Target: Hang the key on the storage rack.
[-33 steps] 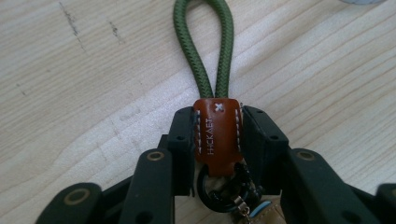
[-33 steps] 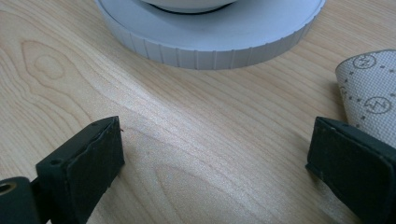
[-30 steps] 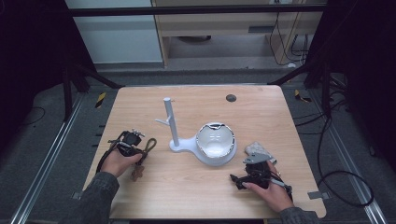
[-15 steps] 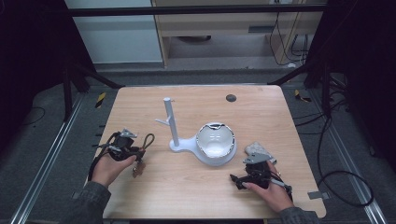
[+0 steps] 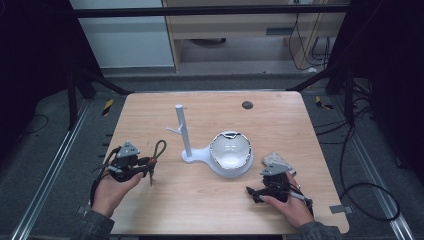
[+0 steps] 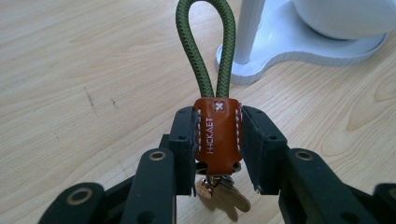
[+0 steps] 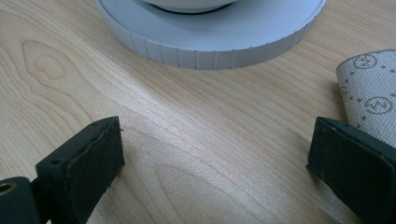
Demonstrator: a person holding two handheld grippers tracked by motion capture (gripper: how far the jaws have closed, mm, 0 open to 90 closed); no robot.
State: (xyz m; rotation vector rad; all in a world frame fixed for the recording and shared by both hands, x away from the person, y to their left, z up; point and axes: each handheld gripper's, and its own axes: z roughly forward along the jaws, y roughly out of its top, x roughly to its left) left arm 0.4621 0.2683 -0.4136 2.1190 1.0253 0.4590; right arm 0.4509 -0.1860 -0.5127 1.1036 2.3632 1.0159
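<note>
Hand-held gripper (image 6: 217,140) around keychain's leather tab (image 6: 217,133)

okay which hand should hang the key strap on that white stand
Left. Its gripper already clamps the key strap, near the white stand. The right gripper rests open and empty beside the bowl.

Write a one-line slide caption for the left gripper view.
Left claw shut on a keychain's brown leather tab, its green cord loop pointing toward the white stand.

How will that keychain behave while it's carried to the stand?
The cord loop holds its arch above the leather tab, so it seems fairly stiff. The keys hang loose below the left claw and may swing. It is probably light.
</note>
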